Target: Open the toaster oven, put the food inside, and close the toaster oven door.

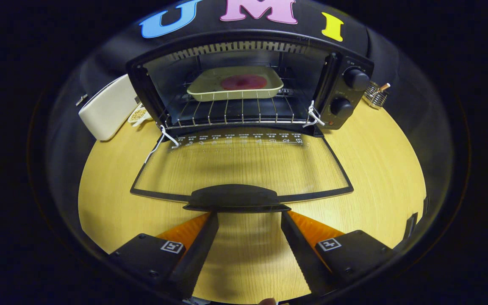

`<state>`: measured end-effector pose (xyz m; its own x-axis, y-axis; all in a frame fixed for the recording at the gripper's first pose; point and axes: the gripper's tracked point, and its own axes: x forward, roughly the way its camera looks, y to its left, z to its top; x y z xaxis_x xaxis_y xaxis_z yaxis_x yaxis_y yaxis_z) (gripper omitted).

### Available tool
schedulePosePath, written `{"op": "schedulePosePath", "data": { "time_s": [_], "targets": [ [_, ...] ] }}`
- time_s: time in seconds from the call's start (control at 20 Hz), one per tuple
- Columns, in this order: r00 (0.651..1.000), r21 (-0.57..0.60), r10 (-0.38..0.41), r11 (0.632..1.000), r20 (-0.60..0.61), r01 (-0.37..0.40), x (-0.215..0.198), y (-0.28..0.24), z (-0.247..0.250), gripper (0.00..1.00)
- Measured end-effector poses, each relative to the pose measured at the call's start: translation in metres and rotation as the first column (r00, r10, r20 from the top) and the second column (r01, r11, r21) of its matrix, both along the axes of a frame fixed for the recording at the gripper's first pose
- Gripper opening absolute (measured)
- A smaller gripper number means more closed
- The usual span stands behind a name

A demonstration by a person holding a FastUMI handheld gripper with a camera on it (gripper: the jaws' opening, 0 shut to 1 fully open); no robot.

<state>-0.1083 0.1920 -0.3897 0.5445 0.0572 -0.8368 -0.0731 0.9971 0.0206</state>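
Toaster oven [248, 84] stands on wooden table [375, 169], door [244, 165] folded down flat. Tray [235, 82] w/ food [244, 82] sits on wire rack inside. Gripper [249, 215] fingers spread wide, holding nothing, tips just under door handle [235, 198], one at either end

wooden table [379, 169] — toaster oven [244, 84] on it, white box [106, 108] beside, wire holder [375, 96] near

Single fisheye cam on the gripper [249, 214], low over the surface [379, 169], facing straight into the open toaster oven [248, 84]. Close range: door handle [235, 198] just past the fingers [197, 245]. Edges warp heavily, so side detail is unreliable.
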Motion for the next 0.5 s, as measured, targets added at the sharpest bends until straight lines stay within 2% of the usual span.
{"op": "schedulePosePath", "data": {
  "time_s": [0.15,0.5],
  "targets": [
    [0.997,-0.021,0.019,1.0,0.071,-0.017,0.004,-0.005,0.015,0.98],
    [0.985,0.017,0.01,1.0,0.172,-0.013,0.005,-0.005,0.053,0.98]
  ]
}}
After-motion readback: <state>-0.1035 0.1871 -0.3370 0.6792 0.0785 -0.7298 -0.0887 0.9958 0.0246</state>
